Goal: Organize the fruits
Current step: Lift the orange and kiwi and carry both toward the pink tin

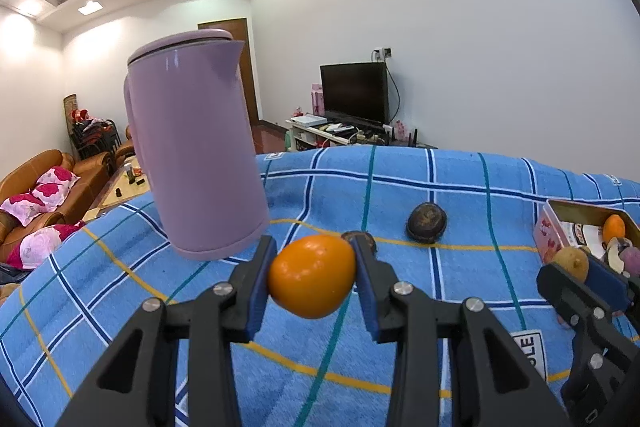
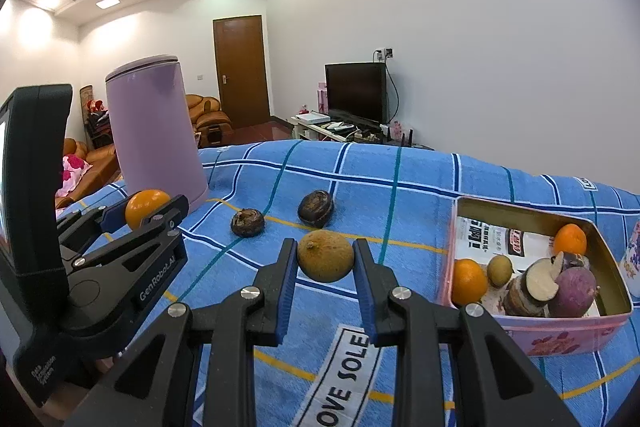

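A blue checked cloth (image 2: 420,187) covers the worktop, and on it stands a tall lilac kettle (image 1: 192,147), at the left in both views. A pink tin (image 2: 560,331) at the right already holds two oranges, a small yellowish fruit and some cut purple and white pieces. The left gripper (image 1: 312,277) pinches an orange (image 1: 312,275) between its blue pads, held clear of the cloth just beside the kettle's base. The right gripper (image 2: 325,259) is pressed onto a brownish-green fruit (image 2: 326,255), held near the tin's left wall. Two dark, wrinkled fruits (image 2: 316,207) lie loose on the cloth between kettle and tin. Both held fruits are round and smooth, so either could likely slip from the pads and roll across the cloth, which slopes away at its edges. Swinging the orange toward the tin risks nudging the kettle, and the two grippers could meet over the tin if both go in together. The tin is already crowded, so a dropped fruit might bounce out. In the left view the nearer dark fruit is mostly hidden behind the orange and the tin is cut off; what the cut pieces are is unclear.
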